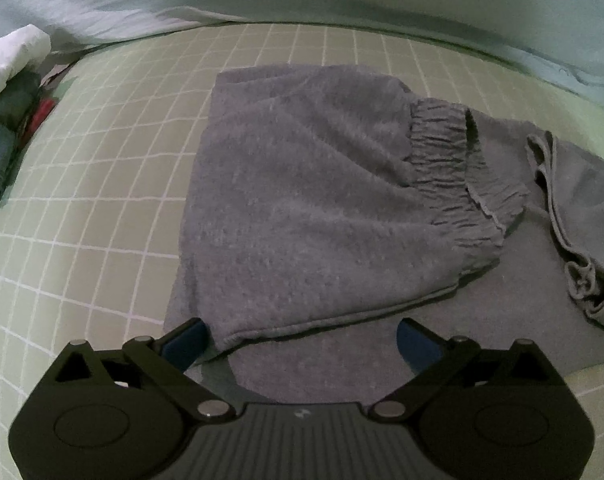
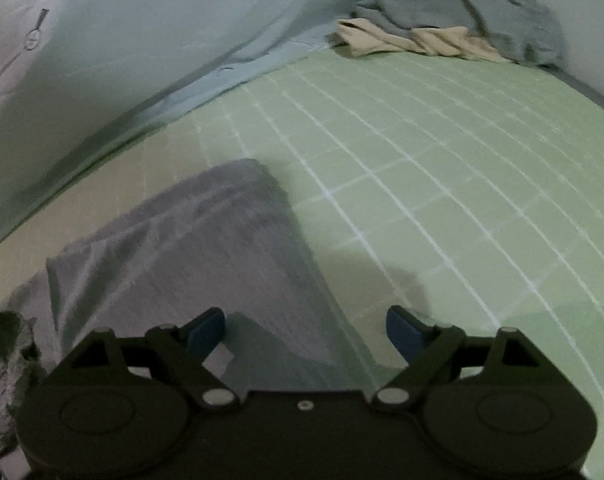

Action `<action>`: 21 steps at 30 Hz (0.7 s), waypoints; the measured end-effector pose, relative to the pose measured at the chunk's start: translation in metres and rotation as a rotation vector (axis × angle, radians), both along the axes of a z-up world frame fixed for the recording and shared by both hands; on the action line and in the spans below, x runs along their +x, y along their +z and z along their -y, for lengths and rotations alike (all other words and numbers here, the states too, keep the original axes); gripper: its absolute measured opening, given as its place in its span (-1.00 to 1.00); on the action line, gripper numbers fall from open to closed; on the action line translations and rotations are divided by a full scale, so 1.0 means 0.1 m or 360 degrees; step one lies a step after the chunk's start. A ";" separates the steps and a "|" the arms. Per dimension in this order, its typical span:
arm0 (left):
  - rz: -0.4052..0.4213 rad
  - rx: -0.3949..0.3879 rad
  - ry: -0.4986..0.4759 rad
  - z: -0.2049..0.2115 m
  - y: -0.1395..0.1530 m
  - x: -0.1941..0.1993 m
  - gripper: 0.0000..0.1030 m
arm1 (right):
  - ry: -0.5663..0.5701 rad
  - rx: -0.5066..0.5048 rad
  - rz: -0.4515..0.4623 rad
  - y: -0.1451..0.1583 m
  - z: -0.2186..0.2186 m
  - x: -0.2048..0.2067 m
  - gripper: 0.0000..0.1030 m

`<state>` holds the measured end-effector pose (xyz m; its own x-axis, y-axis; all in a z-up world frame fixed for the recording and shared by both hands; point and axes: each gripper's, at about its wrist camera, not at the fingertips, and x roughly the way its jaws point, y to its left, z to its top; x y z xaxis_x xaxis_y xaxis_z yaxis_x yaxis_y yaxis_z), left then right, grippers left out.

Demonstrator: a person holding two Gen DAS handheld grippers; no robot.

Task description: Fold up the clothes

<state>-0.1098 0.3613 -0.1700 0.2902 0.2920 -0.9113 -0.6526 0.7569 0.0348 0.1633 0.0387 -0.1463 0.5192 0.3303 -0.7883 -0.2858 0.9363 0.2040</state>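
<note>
Grey sweat shorts [image 1: 302, 200] lie folded on the green checked bed sheet [image 1: 102, 200], with the ribbed waistband [image 1: 449, 168] turned up on the right. My left gripper [image 1: 302, 340] is open just above the near hem of the folded layer, and holds nothing. In the right wrist view the same grey shorts [image 2: 190, 248] lie below and to the left. My right gripper [image 2: 305, 332] is open over their right edge and holds nothing.
A heap of white, denim and dark clothes [image 1: 10, 92] lies at the left edge of the bed. A pale blue printed quilt [image 1: 341, 8] runs along the back. Beige and grey garments [image 2: 441, 28] are piled at the far right corner.
</note>
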 end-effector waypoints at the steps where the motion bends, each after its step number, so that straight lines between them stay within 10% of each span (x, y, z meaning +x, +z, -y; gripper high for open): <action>1: 0.0001 -0.0001 0.0006 0.00 0.01 0.00 0.95 | 0.0038 0.0015 0.0004 0.00 -0.03 0.02 0.71; 7: -0.0005 0.0002 0.0039 0.02 0.04 0.02 0.95 | 0.0144 0.0052 0.0003 0.05 -0.15 -0.04 -0.64; 13: 0.0071 0.0013 0.0092 0.04 0.19 -0.06 0.95 | 0.0104 0.0037 0.0051 0.26 -0.17 -0.11 -0.74; 21: 0.0215 0.0078 0.0193 -0.07 0.52 -0.25 0.95 | 0.0503 0.0043 0.0429 0.95 -0.99 -0.68 -0.77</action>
<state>-0.1345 0.3687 -0.1177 0.3690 0.3752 -0.8503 -0.7402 0.6719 -0.0247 0.0956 0.1375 -0.0513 0.5758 0.5250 -0.6267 -0.6047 0.7894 0.1058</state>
